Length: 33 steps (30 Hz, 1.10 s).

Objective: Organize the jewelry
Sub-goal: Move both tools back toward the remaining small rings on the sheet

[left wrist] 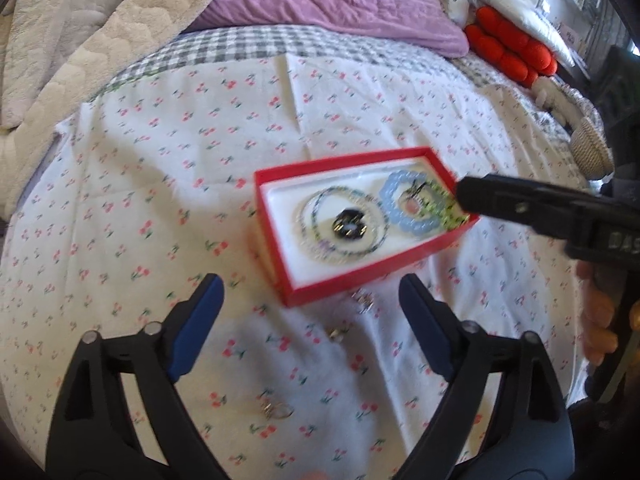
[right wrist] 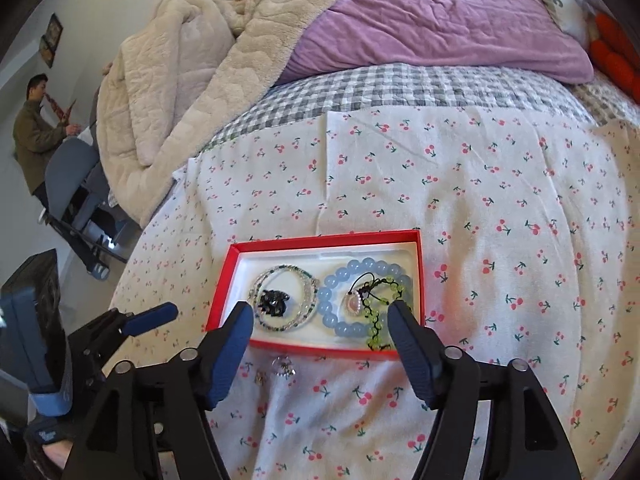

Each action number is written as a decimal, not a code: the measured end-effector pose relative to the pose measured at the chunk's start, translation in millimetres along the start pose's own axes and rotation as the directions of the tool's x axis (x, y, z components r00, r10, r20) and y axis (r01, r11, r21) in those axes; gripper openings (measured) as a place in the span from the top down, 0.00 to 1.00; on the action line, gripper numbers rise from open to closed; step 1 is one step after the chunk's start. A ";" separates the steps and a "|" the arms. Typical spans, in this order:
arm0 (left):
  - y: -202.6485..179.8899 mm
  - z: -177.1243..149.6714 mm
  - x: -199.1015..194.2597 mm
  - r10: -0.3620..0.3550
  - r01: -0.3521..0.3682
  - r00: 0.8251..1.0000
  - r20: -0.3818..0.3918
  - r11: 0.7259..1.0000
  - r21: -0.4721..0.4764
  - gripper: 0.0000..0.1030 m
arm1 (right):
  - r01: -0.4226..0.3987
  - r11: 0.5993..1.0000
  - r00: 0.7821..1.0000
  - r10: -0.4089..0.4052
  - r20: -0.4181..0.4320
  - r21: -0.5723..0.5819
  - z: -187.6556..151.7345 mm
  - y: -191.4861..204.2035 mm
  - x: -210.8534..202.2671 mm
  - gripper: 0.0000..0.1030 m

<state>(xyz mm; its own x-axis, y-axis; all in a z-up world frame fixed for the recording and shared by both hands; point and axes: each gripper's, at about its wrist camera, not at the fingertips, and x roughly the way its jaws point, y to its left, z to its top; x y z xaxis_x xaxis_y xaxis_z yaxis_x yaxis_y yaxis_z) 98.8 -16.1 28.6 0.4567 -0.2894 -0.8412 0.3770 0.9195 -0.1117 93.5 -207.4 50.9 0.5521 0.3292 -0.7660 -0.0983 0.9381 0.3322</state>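
Observation:
A red jewelry box (left wrist: 304, 292) (right wrist: 420, 276) with a white lining lies on the cherry-print sheet. In it lie a clear beaded bracelet (left wrist: 308, 216) (right wrist: 260, 280), a black piece (left wrist: 349, 226) (right wrist: 273, 303), a blue bead bracelet (left wrist: 390, 200) (right wrist: 340, 280), a green bead bracelet (right wrist: 374, 326) and a pink pendant (right wrist: 354, 302). Small silver pieces lie outside the box: one (left wrist: 364, 303) (right wrist: 284, 366), another (left wrist: 335, 334) (right wrist: 261, 377), and a ring (left wrist: 276, 410). My left gripper (left wrist: 310, 296) is open and empty just before the box. My right gripper (right wrist: 322, 322) is open and empty over the box's near edge.
A purple pillow (left wrist: 340, 0) (right wrist: 440, 20), a beige quilt (left wrist: 60, 40) (right wrist: 180, 80) and red cushions (left wrist: 508, 52) lie at the bed's far side. A person (right wrist: 34, 128) and a folding chair (right wrist: 80, 200) are at the left beyond the bed.

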 end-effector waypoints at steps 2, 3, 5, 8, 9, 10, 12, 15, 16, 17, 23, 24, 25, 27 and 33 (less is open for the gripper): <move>3.6 -5.5 -1.2 0.024 -0.024 0.999 -0.023 1.000 -0.006 0.06 | 0.009 1.000 1.000 -0.009 0.006 -0.019 -3.7 2.7 -4.2 0.24; 4.4 -6.9 -1.8 0.027 -0.027 0.999 -0.028 1.000 -0.006 0.04 | 0.019 0.999 1.000 -0.018 0.009 -0.029 -5.4 4.0 -5.9 0.22; 6.4 -12.9 -6.0 0.042 -0.042 0.999 -0.024 0.999 0.000 0.03 | 0.041 0.998 0.999 -0.040 0.010 -0.056 -10.6 7.7 -9.1 0.21; 8.1 -19.9 -12.8 0.060 -0.060 0.998 -0.016 0.998 0.008 0.01 | 0.066 0.994 0.998 -0.065 0.013 -0.091 -18.2 12.2 -13.7 0.18; 8.7 -21.2 -14.4 0.063 -0.063 0.998 -0.012 0.998 0.009 0.01 | 0.072 0.992 0.997 -0.070 0.016 -0.100 -20.2 13.0 -15.6 0.17; 10.1 -24.6 -18.0 0.068 -0.068 0.998 -0.006 0.998 0.010 0.01 | 0.080 0.991 0.997 -0.078 0.021 -0.108 -22.8 14.0 -17.7 0.16; 13.5 -28.4 -22.1 0.069 -0.069 0.998 -0.001 0.998 0.010 0.01 | 0.093 0.989 0.996 -0.091 0.026 -0.114 -27.4 14.5 -21.2 0.14; 19.1 -37.3 -27.9 0.071 -0.071 0.997 0.002 0.997 0.005 0.01 | 0.109 0.986 0.994 -0.106 0.024 -0.127 -35.4 14.4 -25.3 0.11; 21.9 -41.0 -29.6 0.069 -0.069 0.998 -0.001 0.998 0.003 0.01 | 0.112 0.985 0.994 -0.110 0.024 -0.132 -37.5 14.6 -26.2 0.10; 23.9 -43.9 -30.8 0.069 -0.069 0.998 -0.002 0.998 0.001 0.01 | 0.118 0.983 0.993 -0.116 0.026 -0.140 -40.1 15.2 -27.3 0.10; 37.0 -66.5 -37.7 0.087 -0.087 0.996 -0.008 0.996 0.007 0.01 | 0.138 0.972 0.990 -0.140 0.005 -0.191 -58.6 20.0 -27.8 0.10; 38.7 -70.3 -38.1 0.088 -0.088 0.996 -0.010 0.996 0.008 0.01 | 0.140 0.970 0.990 -0.143 0.001 -0.199 -61.7 20.9 -27.2 0.10; 40.2 -73.5 -38.0 0.089 -0.089 0.996 -0.013 0.996 0.009 0.01 | 0.141 0.967 0.989 -0.146 -0.008 -0.211 -66.2 22.2 -25.6 0.10; 44.2 -81.1 -37.2 0.090 -0.089 0.996 -0.023 0.996 0.012 0.01 | 0.143 0.963 0.988 -0.152 -0.023 -0.229 -73.5 24.0 -22.3 0.10; 56.6 -100.3 -34.2 0.074 -0.075 0.996 -0.045 0.997 -0.005 0.01 | 0.141 0.951 0.984 -0.165 -0.066 -0.275 -94.0 28.0 -10.7 0.10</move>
<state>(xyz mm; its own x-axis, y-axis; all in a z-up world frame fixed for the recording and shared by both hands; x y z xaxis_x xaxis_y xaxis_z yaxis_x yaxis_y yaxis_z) 23.6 72.5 -2.1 0.4466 -0.2079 -0.8703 0.3378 0.9398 -0.0511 7.0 -174.5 16.6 0.5049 0.1767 -0.8449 -0.2435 0.9682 0.0569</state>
